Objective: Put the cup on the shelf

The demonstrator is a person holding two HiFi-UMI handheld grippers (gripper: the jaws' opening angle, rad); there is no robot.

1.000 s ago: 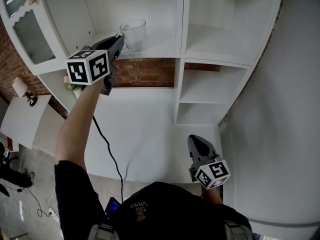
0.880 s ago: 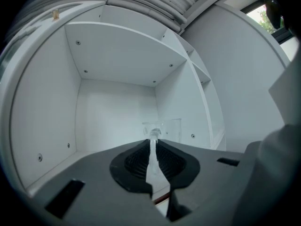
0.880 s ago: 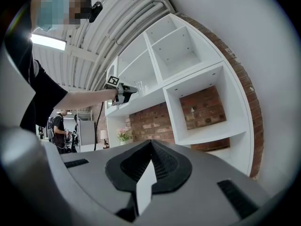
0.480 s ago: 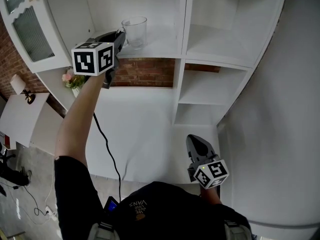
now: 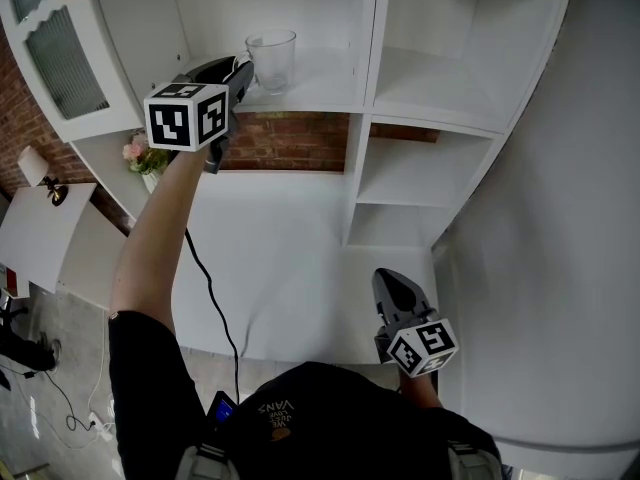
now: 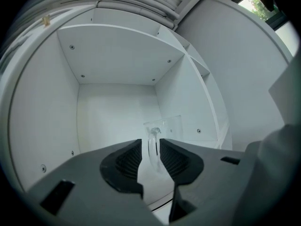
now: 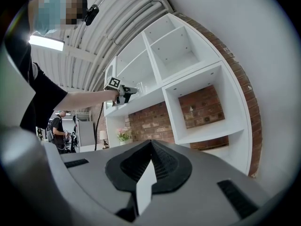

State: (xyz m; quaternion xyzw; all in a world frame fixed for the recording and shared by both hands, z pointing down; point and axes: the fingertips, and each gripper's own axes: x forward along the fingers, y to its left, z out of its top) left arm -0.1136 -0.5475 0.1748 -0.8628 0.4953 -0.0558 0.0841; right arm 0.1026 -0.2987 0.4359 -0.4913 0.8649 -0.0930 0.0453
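Where the cup [image 5: 271, 60] stands: upright on the upper shelf [image 5: 325, 96], left compartment.
Left gripper [image 6: 150, 141]: your jaws have just been opening; they sit apart, the cup's handle [image 6: 153, 133] between them, pads clear of it.
Right gripper [image 7: 149, 145]: jaws together, nothing between them, held low at your right.

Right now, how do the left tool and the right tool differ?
The left tool is raised to the shelf, while the right tool hangs low by the body. The left one's jaws stand apart, having just been opening, with the handle of the cup between them; the right one's are together, empty. Both carry a marker cube.
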